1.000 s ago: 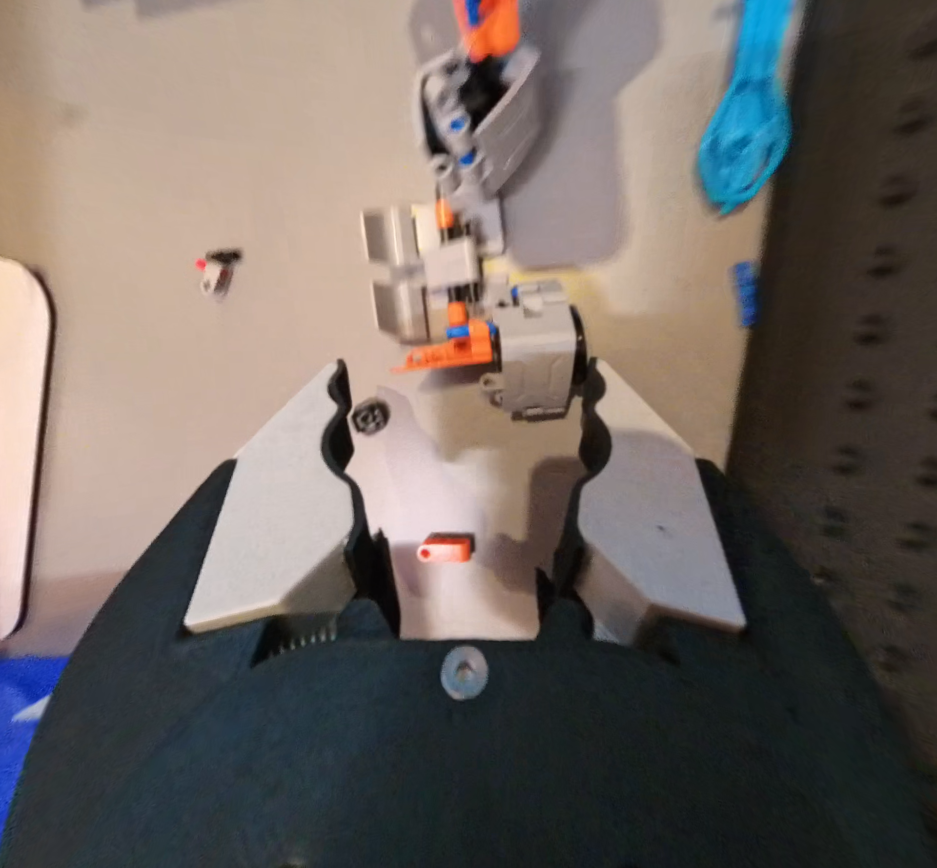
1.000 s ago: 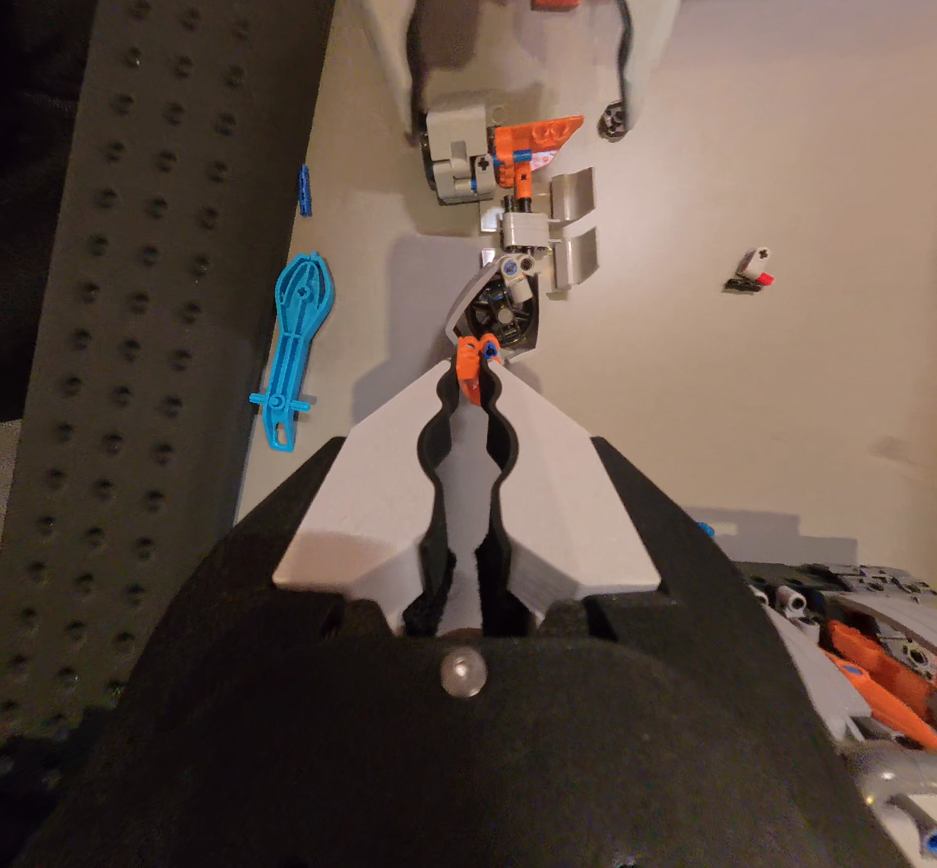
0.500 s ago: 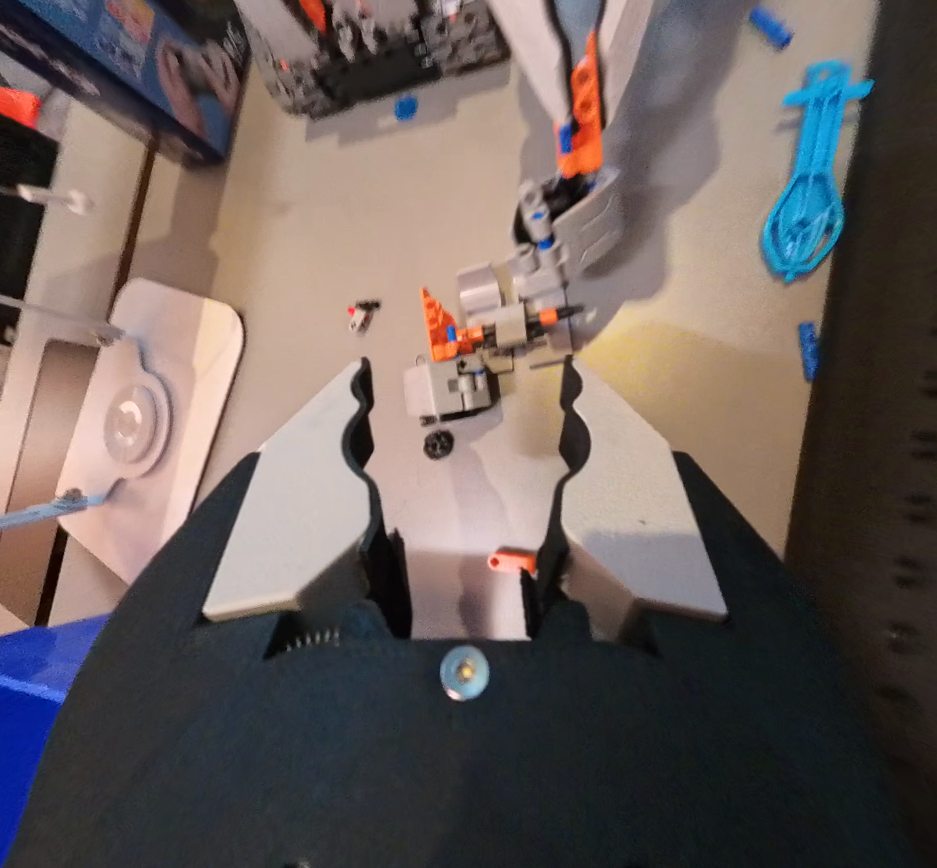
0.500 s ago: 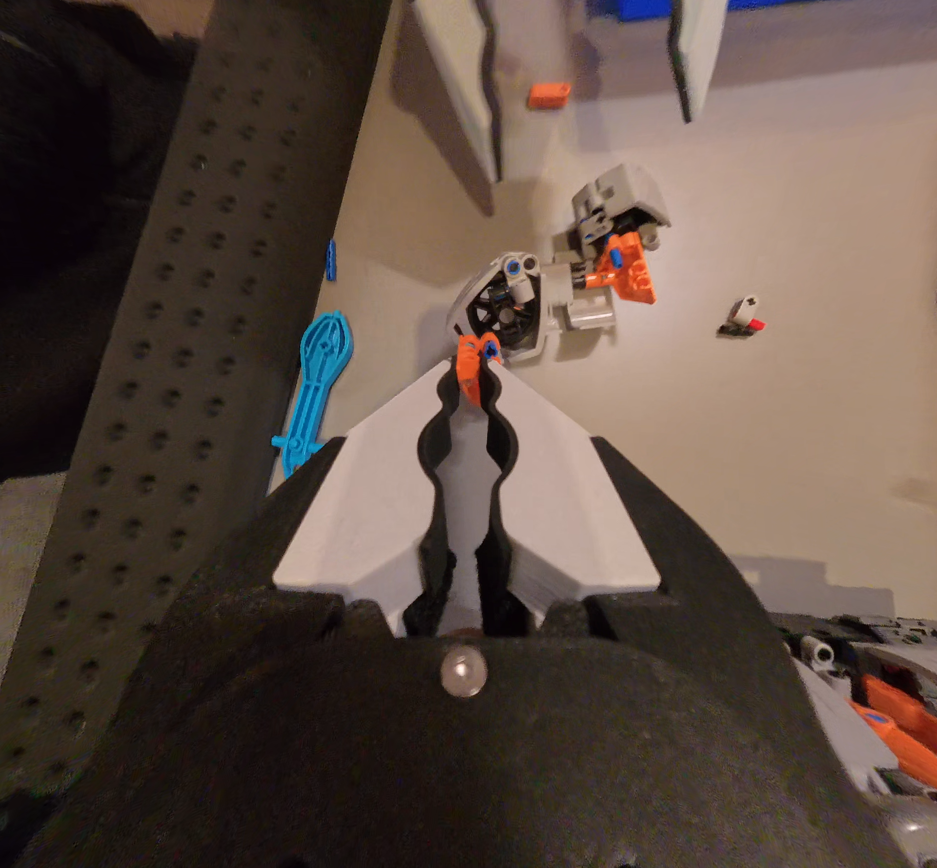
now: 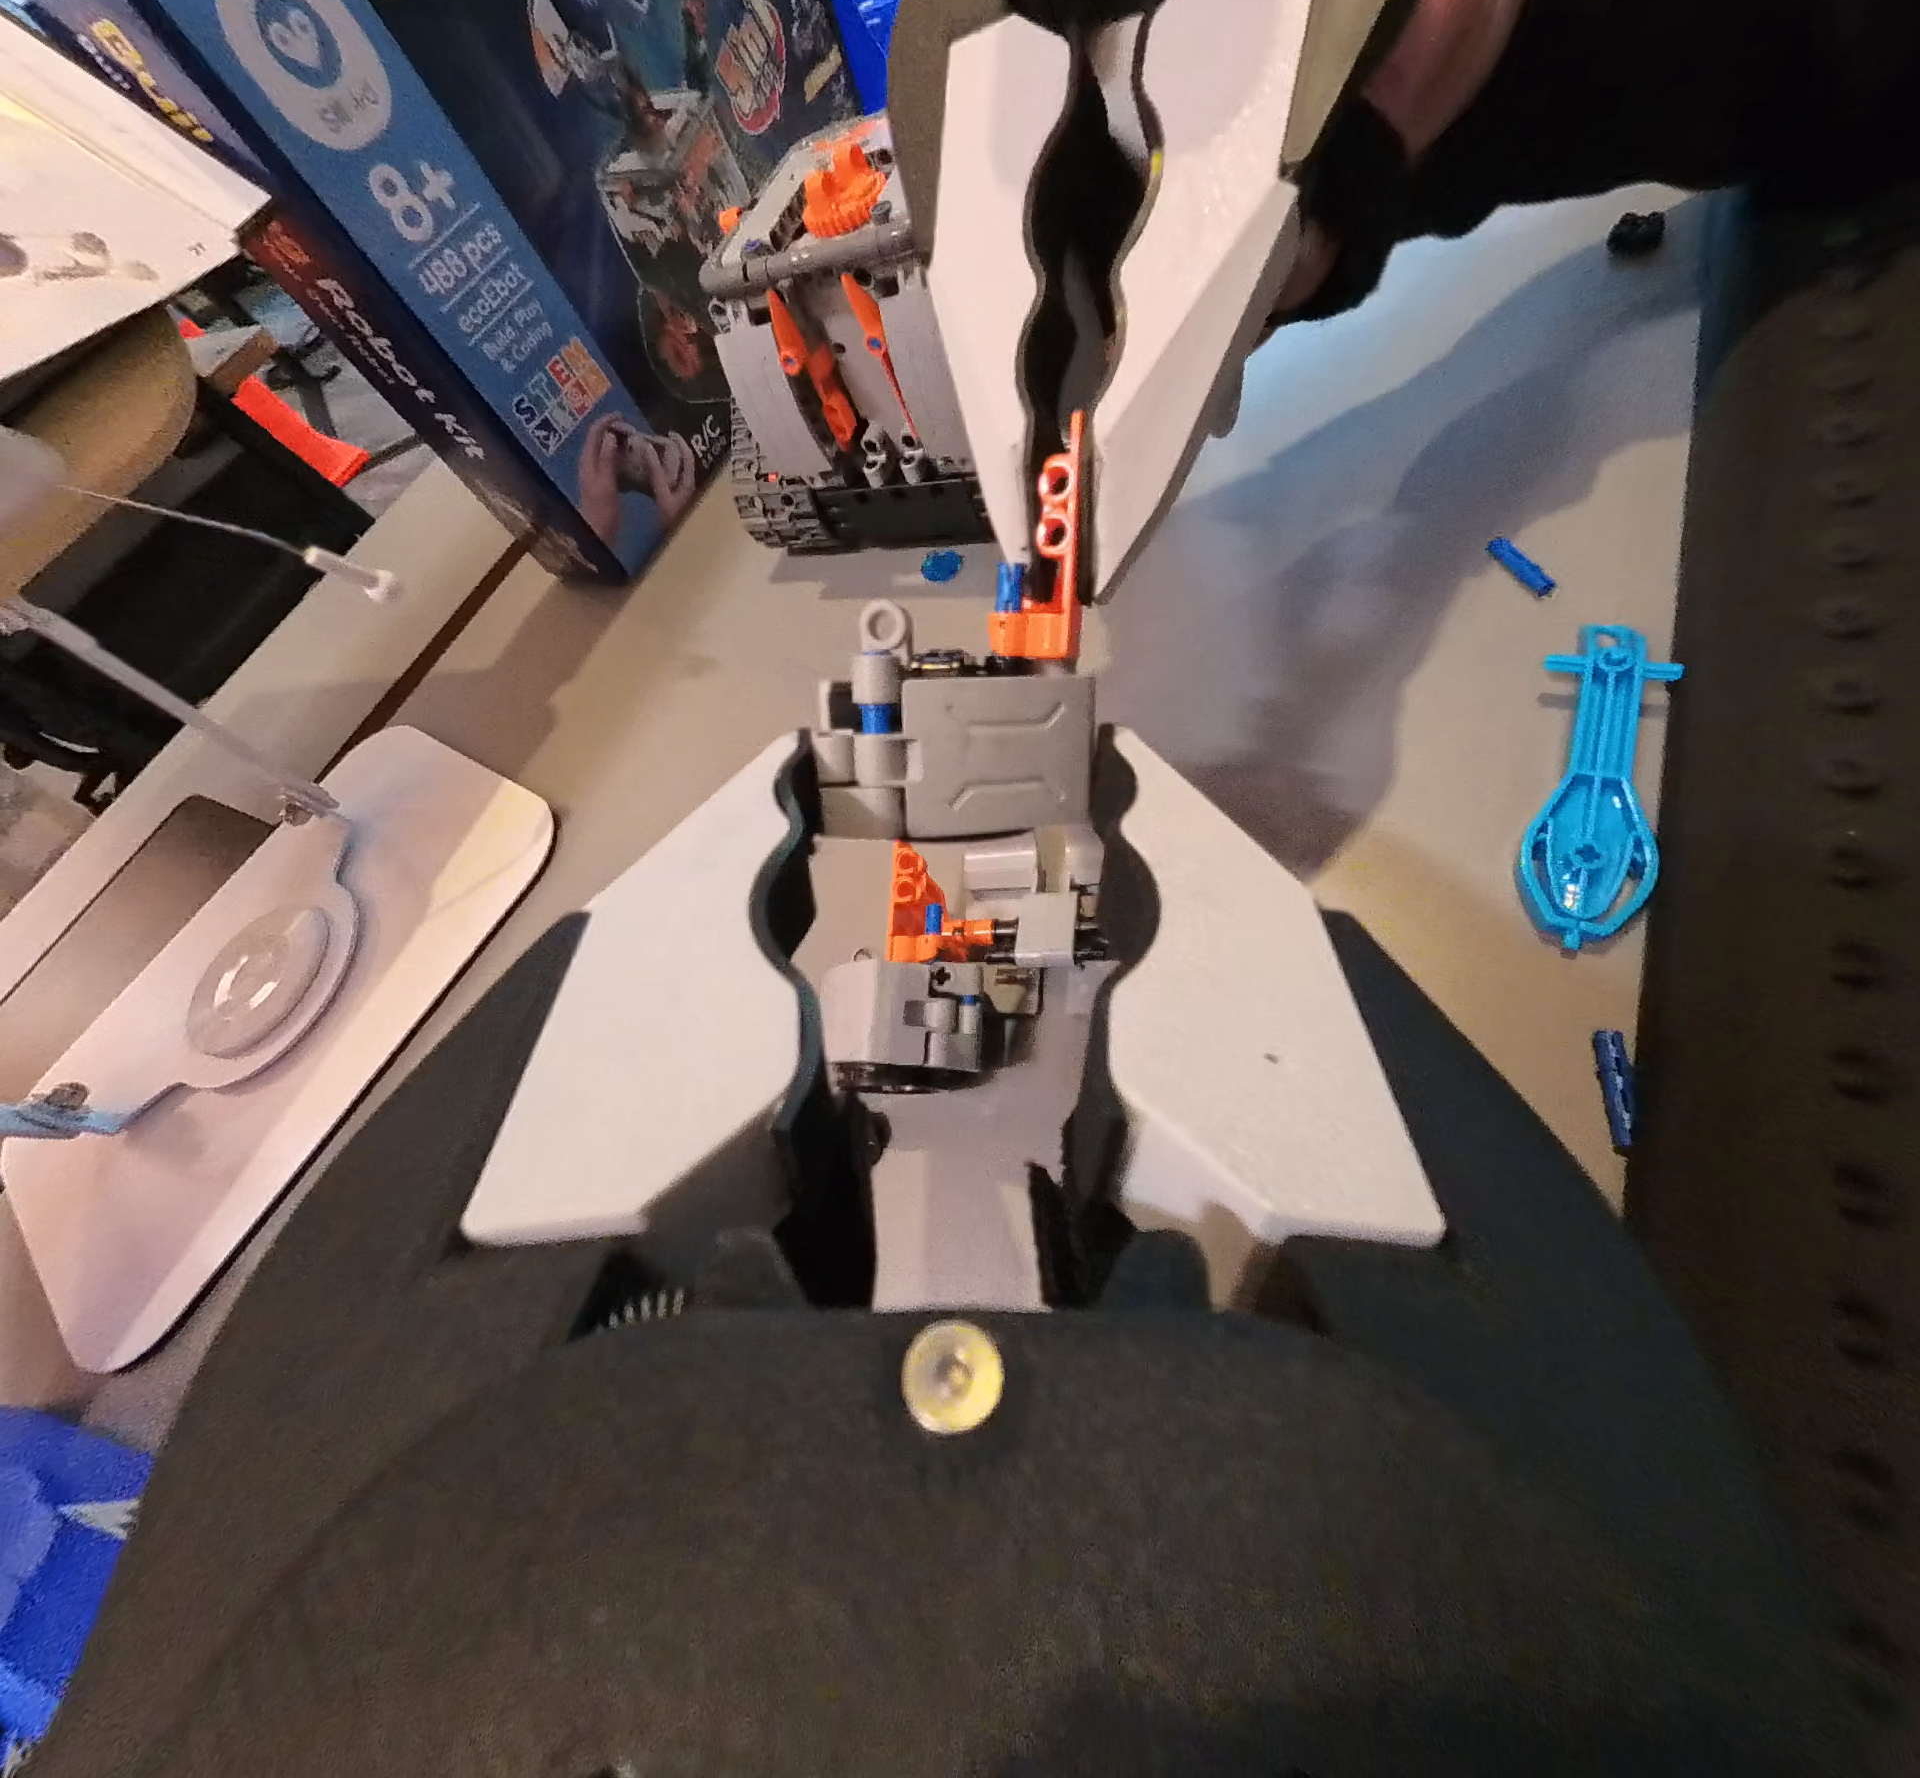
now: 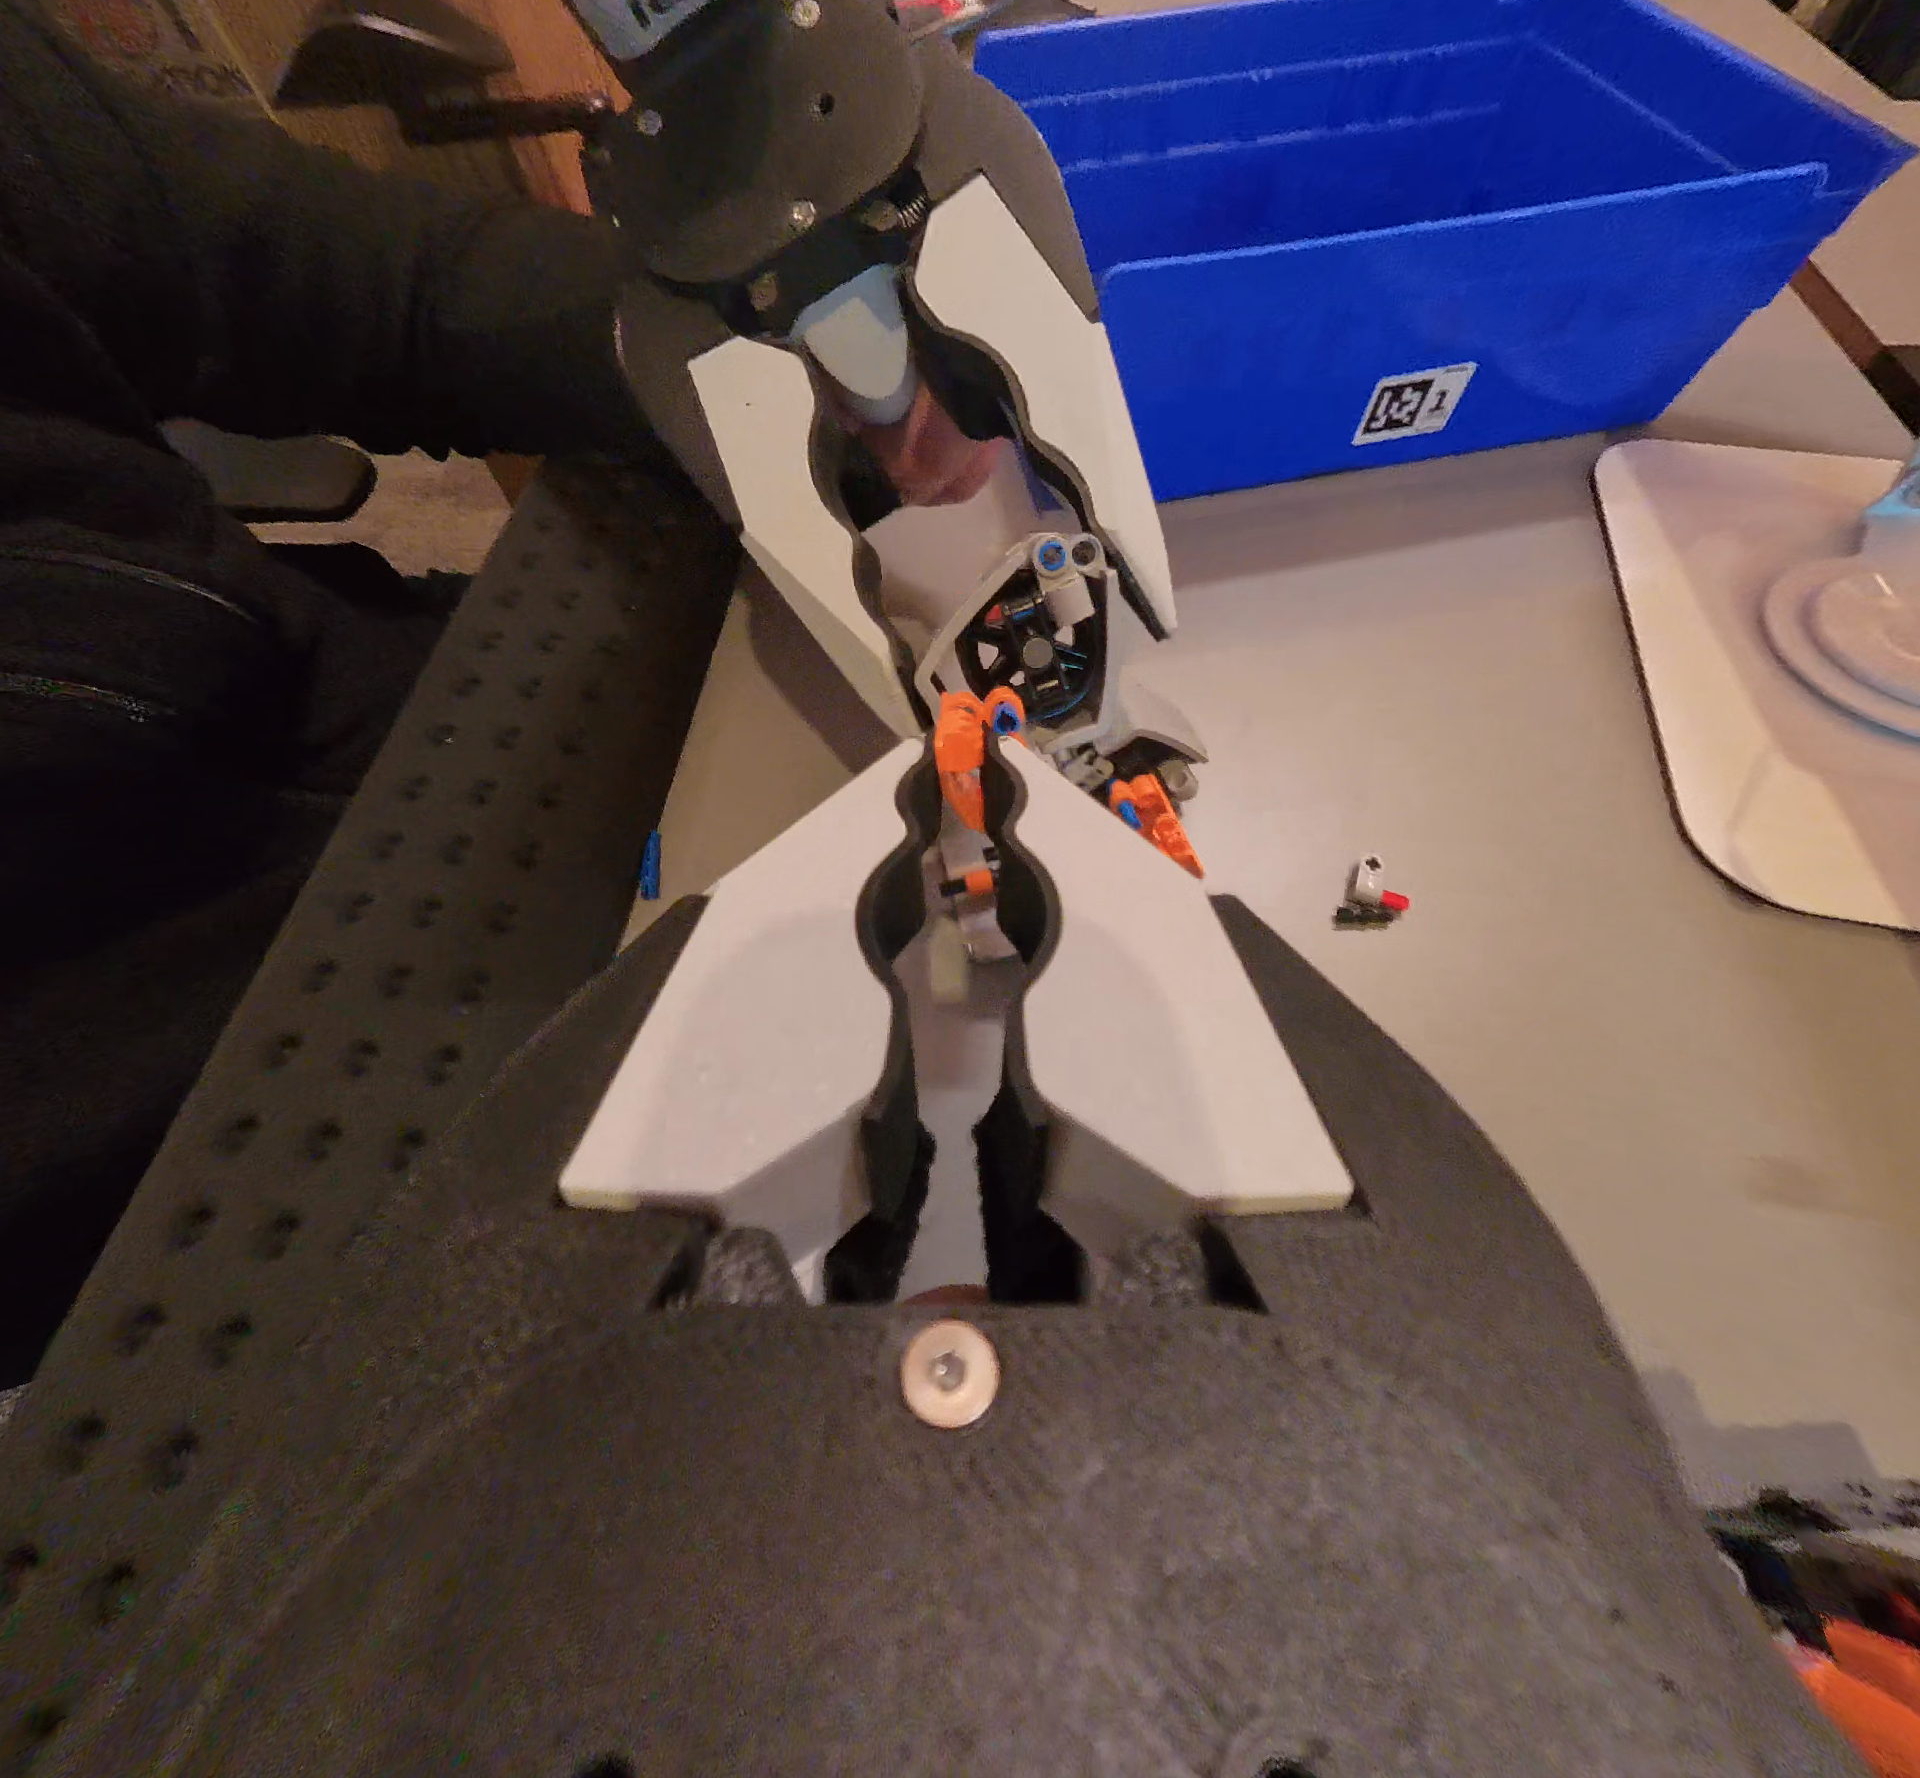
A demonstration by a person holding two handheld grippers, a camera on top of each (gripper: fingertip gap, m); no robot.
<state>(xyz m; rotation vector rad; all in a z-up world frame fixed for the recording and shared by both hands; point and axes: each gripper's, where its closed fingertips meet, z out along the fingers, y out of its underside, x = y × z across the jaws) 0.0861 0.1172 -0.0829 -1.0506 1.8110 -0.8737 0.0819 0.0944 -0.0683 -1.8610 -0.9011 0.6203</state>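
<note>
A grey brick assembly (image 5: 987, 772) with orange and blue parts sits between the fingers of my left gripper (image 5: 956, 762), which is closed on its grey panel from both sides. My right gripper (image 6: 966, 752) is shut on an orange beam (image 6: 961, 752) at the assembly's other end. In the left wrist view the right gripper (image 5: 1055, 565) comes down from above with the orange beam (image 5: 1055, 523) in its tips. In the right wrist view the left gripper (image 6: 1029, 668) straddles the grey housing with a black wheel (image 6: 1034, 653). The assembly is low over the beige table (image 6: 1455, 1105).
A blue bin (image 6: 1455, 294) stands behind. A white board (image 5: 260, 1001) lies at one side. A kit box (image 5: 468, 222) and a tracked model (image 5: 831, 378) stand at the back. A cyan tool (image 5: 1590, 793), blue pins (image 5: 1519, 567), a small grey-red piece (image 6: 1371, 892) and a black perforated slab (image 6: 364, 897) are nearby. My left and right fingertips are right by each other.
My left gripper has moved forward and closed around the grey assembly. Both views have tilted from looking straight down to a slant. My right gripper has kept its hold on the orange beam.
</note>
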